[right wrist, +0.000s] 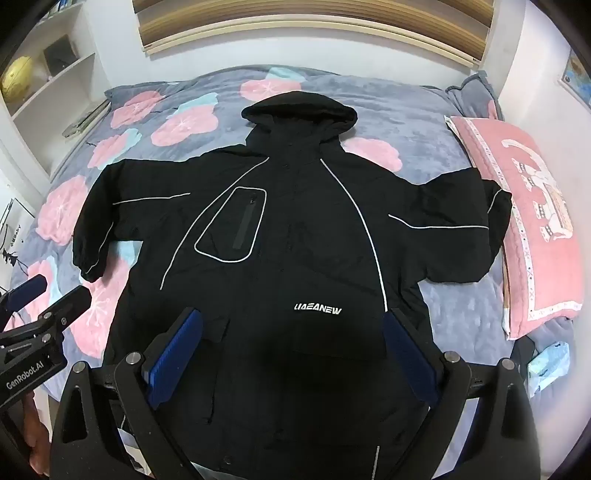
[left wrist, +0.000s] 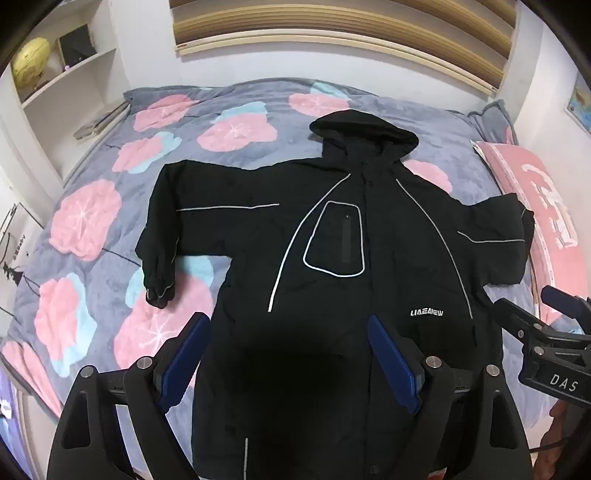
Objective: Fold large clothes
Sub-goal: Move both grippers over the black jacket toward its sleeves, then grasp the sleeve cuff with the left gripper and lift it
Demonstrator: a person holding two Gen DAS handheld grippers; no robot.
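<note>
A large black hooded jacket (left wrist: 332,236) (right wrist: 295,229) with white piping lies front up on the bed, hood at the far end, both sleeves spread out sideways. My left gripper (left wrist: 288,332) hangs open above the jacket's lower front, nothing between its blue pads (left wrist: 184,354). My right gripper (right wrist: 291,328) is also open over the lower front, just below the white chest lettering (right wrist: 317,309). Each gripper shows at the edge of the other's view: the right one (left wrist: 554,347) at the right, the left one (right wrist: 40,325) at the left.
The bed carries a grey-blue blanket (left wrist: 96,229) with pink flowers. A pink pillow (right wrist: 528,221) lies along the right side, touching the jacket's right sleeve. White shelves (left wrist: 70,70) stand at the far left, a wooden headboard (right wrist: 317,33) at the far end. A light blue item (right wrist: 550,362) sits below the pillow.
</note>
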